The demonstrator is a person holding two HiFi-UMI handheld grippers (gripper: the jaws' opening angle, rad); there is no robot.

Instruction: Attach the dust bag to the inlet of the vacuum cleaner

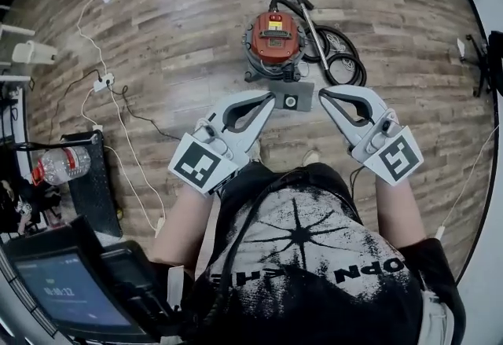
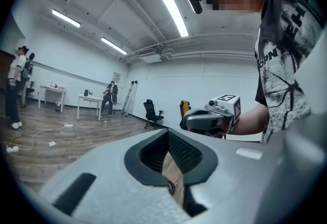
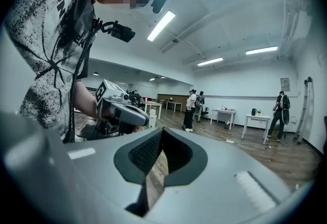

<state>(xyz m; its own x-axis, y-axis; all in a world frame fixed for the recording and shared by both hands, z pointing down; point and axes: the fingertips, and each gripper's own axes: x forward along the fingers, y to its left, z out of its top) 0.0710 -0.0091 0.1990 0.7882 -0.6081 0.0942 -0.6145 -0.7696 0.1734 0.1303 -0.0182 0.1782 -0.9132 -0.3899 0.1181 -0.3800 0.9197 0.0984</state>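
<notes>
Head view | dust bag (image 1: 292,97): seemingly flat on floor (image 1: 196,37), just beside vacuum cleaner (image 1: 273,41) | left gripper (image 1: 270,100), right gripper (image 1: 322,94): both pinched shut, empty, level, tips facing above the bag | step, by judgement: pickup | open jaws before lowering; nip opposite edges beside the hole; keep hole facing inlet, not made out here

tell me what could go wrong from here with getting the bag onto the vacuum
1. The left tool and right tool are both shut and empty. Going down like that would likely shove the flat dust bag rather than grip it.
2. The hose coiled beside the vacuum cleaner could snag a tool.
</notes>
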